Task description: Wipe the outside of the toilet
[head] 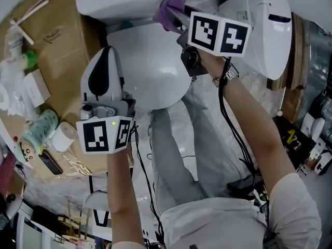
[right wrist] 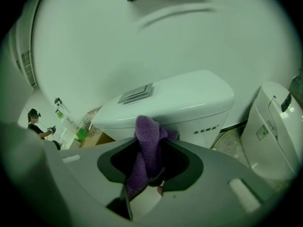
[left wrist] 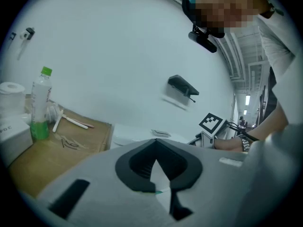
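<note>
Up at the back of the toilet, the right gripper has its jaws clamped on a purple cloth, which bunches up between them and sticks out past their tips. That cloth sits right at the front of the white tank, just above the rear of the closed lid; whether it actually presses on the porcelain I cannot tell. The left gripper hangs over the left edge of the lid, pointing toward the tank, with its jaws together and nothing between them. Off to the toilet's left, a sheet of cardboard carries a bottle with a green cap, a toilet paper roll and other small items. A second white plastic unit stands just beside the tank on the other side.
</note>
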`<move>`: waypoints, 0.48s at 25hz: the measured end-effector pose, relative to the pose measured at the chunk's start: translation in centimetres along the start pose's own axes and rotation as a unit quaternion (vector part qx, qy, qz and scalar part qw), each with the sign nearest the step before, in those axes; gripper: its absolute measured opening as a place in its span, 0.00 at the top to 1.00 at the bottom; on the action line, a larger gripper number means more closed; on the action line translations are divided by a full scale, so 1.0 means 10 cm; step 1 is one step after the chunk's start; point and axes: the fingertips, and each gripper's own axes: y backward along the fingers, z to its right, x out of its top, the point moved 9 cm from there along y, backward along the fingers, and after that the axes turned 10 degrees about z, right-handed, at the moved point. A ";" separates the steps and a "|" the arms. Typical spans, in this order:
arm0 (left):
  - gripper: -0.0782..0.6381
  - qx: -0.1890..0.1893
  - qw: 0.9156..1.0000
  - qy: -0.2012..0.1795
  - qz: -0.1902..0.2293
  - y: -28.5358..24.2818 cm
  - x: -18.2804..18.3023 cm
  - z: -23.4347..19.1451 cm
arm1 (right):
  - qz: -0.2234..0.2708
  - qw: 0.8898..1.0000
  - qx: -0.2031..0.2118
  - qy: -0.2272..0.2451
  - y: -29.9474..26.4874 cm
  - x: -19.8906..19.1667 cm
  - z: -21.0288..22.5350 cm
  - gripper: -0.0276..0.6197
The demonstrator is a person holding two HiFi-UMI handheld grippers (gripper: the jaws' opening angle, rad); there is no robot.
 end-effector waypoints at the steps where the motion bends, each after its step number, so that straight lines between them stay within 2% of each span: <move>1: 0.88 0.002 1.000 0.004 0.001 0.03 0.00 -0.05 | -0.003 1.000 0.001 0.001 -0.03 -0.01 -0.07 0.73; 12: 0.88 0.024 0.999 0.029 0.003 0.33 -0.03 -0.49 | -0.046 0.997 0.051 0.020 -0.52 -0.19 -0.93 0.73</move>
